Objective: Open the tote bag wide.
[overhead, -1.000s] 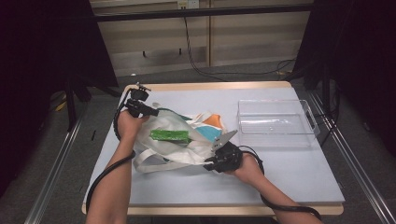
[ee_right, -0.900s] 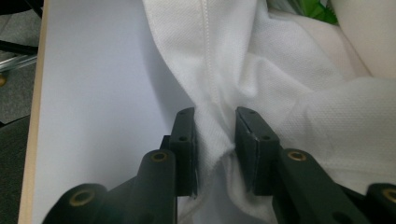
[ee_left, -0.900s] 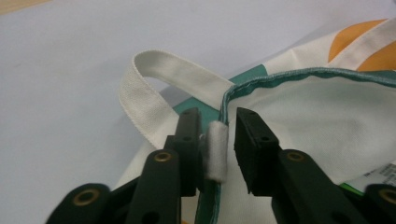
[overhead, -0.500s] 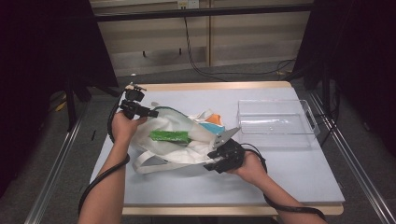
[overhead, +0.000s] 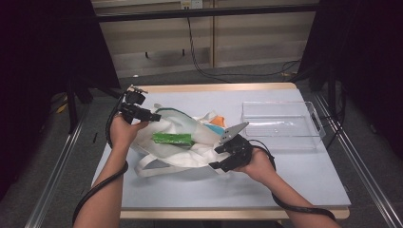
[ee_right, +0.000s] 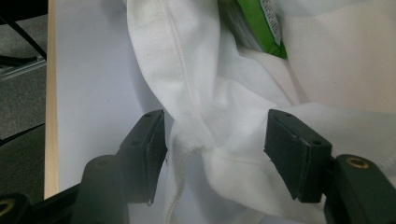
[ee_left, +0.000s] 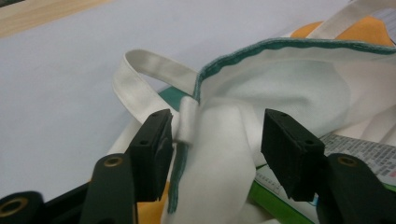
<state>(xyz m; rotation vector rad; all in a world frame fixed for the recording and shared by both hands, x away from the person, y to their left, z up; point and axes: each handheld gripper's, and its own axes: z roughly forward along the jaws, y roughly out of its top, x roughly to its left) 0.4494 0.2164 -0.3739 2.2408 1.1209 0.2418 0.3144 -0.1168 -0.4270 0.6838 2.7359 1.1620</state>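
Observation:
A white cloth tote bag [overhead: 178, 126] with a green-trimmed rim lies crumpled mid-table, and a green packet [overhead: 172, 138] shows in its mouth. My left gripper [overhead: 153, 115] sits at the bag's far left rim. Its jaws have just been opening; they stand open around the rim fold [ee_left: 219, 126] and strap [ee_left: 149, 74] without pressing. My right gripper [overhead: 215, 158] is at the bag's near right edge. Its jaws have also just been opening and stand open, with loose white cloth [ee_right: 205, 116] between them and the green packet [ee_right: 261, 23] beyond.
A clear plastic tray [overhead: 280, 124] stands at the table's right rear. Orange and teal items [overhead: 217, 120] peek from the bag's far side. The pale blue tabletop [overhead: 294, 180] has wooden edges, with dark floor and rails around it.
Both grippers' jaws have spread apart and let go of the bag cloth. Both hands have lifted slightly, the left one drifting leftward.

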